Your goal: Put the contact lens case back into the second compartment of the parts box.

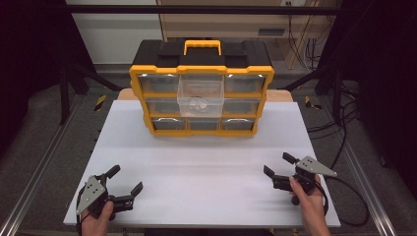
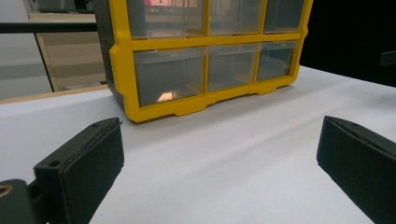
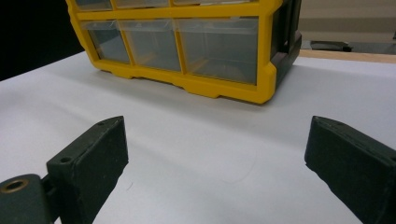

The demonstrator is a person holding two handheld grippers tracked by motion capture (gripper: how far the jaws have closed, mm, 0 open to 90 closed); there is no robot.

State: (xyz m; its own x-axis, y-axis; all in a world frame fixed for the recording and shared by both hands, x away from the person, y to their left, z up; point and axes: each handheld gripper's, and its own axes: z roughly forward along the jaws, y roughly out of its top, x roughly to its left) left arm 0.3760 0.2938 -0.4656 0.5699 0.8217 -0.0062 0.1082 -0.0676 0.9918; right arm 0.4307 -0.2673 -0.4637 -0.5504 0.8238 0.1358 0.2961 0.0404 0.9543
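Right now the pulled-out clear drawer [image 1: 200,101] juts from the organizer's [image 1: 201,73] top row at my twelve o'clock. Both my left gripper [image 1: 127,180] and right gripper [image 1: 276,164] rest well apart from it, fingers spread, empty; neither looks clearly nearer.

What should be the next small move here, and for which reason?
Probably the right gripper should go forward toward the pulled-out drawer in the top row of the yellow organizer. That middle drawer sticks out with something small and pale inside, while both grippers rest open and empty near the front edge of the white table, far from it.
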